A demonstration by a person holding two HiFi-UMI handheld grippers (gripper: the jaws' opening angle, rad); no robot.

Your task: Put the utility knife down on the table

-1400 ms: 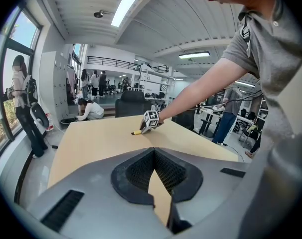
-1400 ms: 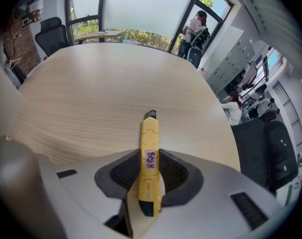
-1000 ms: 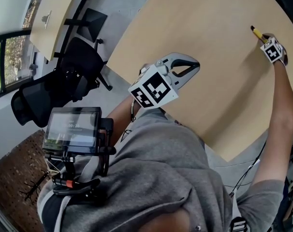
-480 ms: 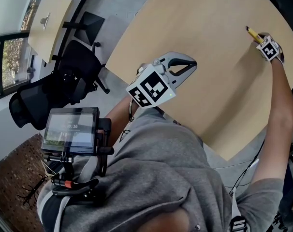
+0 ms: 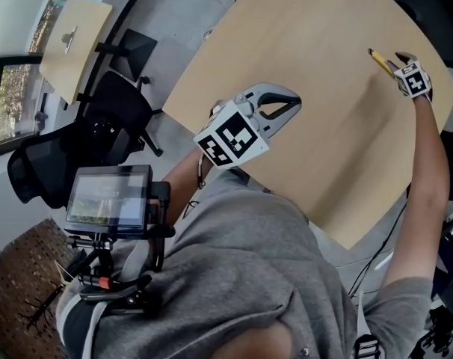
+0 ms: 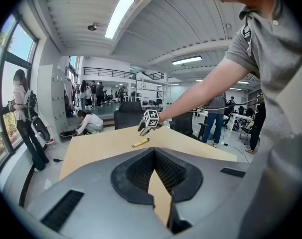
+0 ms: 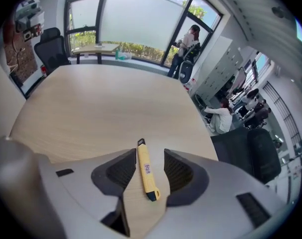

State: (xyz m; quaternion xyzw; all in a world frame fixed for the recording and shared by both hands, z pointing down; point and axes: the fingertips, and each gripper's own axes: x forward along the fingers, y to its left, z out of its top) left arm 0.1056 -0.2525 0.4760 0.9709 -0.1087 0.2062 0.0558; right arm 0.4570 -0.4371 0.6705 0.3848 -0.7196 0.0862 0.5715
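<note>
The yellow utility knife (image 7: 146, 171) lies flat on the light wooden table (image 7: 101, 103), its blade end pointing away from me. My right gripper (image 7: 150, 156) hovers just above it. Its jaws have just been opening and stand wide on either side of the knife without touching it. In the head view the knife (image 5: 380, 62) sits at the table's far right beside the right gripper (image 5: 400, 58). From the left gripper view, the knife (image 6: 140, 143) rests under the right gripper (image 6: 143, 130). My left gripper (image 5: 295, 99) hangs over the table's near edge, fingertips together, empty.
Black office chairs (image 5: 99, 118) and a small side table (image 5: 77, 28) stand left of the big table (image 5: 309, 43). A monitor rig (image 5: 111, 200) hangs on my chest. Several people (image 6: 91, 121) stand or crouch in the room beyond. One person (image 7: 188, 39) is by the window.
The right gripper has let go of the knife and lifted slightly, and the knife now rests on the table. The left gripper has barely moved.
</note>
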